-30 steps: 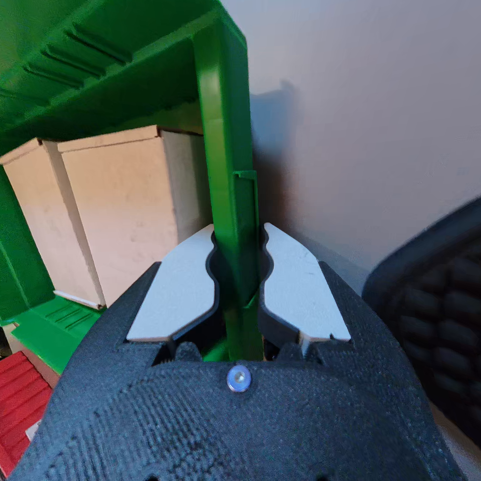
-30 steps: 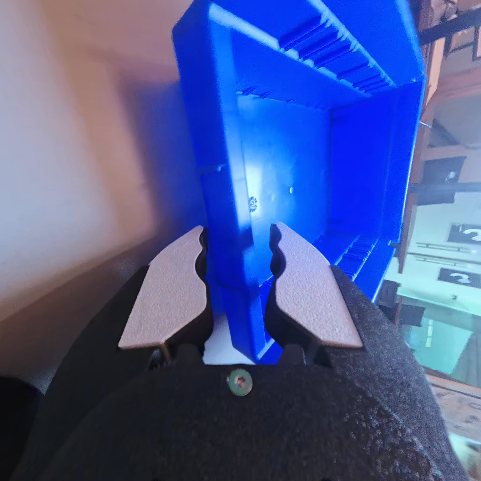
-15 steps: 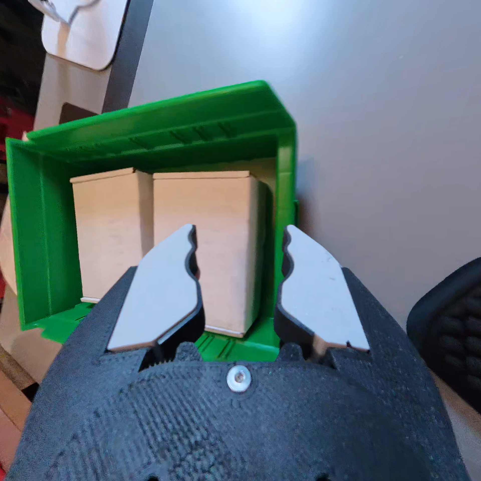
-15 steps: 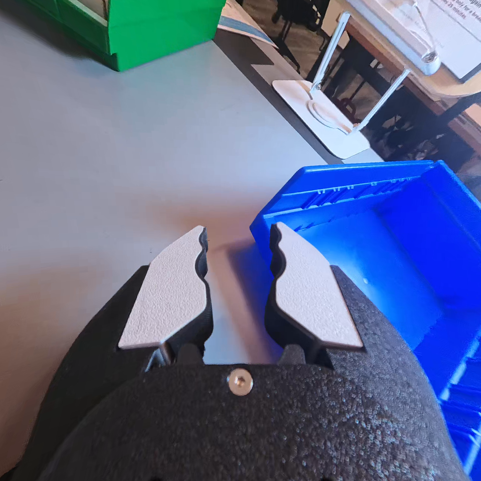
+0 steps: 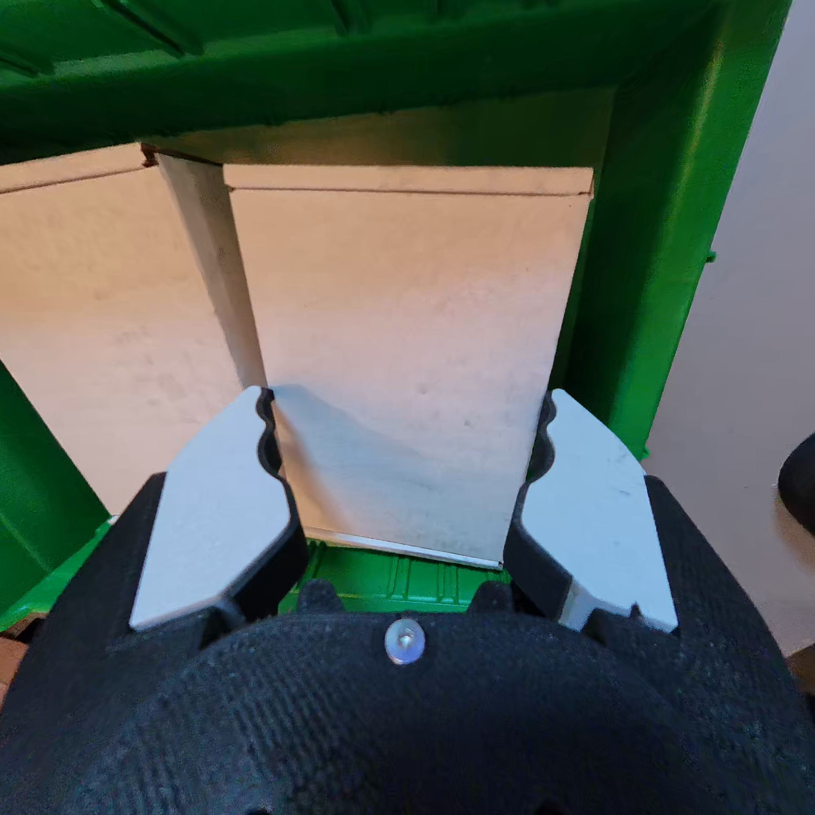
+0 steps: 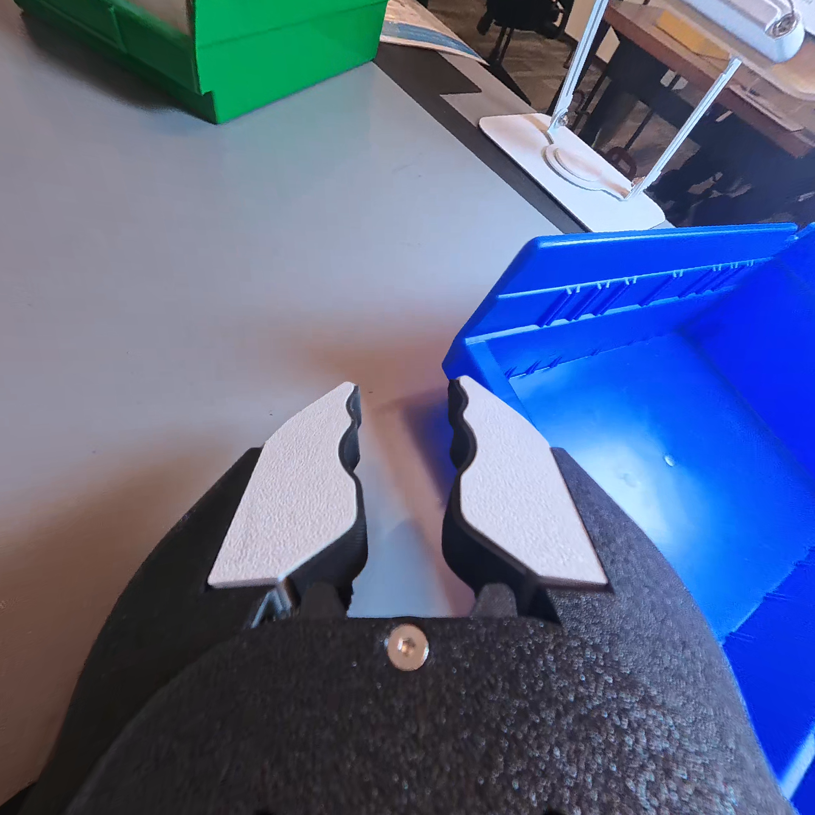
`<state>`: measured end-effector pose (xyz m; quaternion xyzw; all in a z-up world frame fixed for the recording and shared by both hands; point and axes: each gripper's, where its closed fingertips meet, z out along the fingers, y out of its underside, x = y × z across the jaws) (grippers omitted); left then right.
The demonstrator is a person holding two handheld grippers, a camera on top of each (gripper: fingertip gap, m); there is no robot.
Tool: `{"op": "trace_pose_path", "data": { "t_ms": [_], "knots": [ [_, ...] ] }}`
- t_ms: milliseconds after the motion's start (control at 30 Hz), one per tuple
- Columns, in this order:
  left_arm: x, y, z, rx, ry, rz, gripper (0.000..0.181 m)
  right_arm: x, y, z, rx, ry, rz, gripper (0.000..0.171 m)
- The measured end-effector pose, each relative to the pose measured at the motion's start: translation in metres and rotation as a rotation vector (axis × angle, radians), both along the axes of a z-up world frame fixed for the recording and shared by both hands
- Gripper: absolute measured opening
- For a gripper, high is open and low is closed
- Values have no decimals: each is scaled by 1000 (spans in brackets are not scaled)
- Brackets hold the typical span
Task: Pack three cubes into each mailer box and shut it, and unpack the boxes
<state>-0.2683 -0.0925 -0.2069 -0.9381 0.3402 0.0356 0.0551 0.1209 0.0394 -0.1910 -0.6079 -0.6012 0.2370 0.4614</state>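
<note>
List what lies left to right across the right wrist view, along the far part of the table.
Green bin → white lamp base → blue bin.

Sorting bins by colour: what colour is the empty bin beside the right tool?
Blue; the right wrist view shows it best.

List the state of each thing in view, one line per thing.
Left gripper: open wide, fingers flanking the right mailer box; contact unclear.
Right gripper: open, empty, over the table.
Right mailer box: shut, inside the green bin.
Left mailer box: shut, beside it.
Blue bin: empty as far as visible.
</note>
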Motion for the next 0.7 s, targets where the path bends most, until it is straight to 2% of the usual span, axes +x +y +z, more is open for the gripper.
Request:
{"op": "trace_pose_path", "data": {
  "t_ms": [233,400,700],
  "knots": [
    [-2,2,2,11,28,-40,116,-1,1,-3,-21,-1,-2,37],
    [-3,-3,-12,-85,32,-44,122,-1,-1,-5,-8,-14,-4,36],
    [0,3,-14,14,47,-92,122,-3,-5,-7,-14,-19,9,33]
  ]
}}
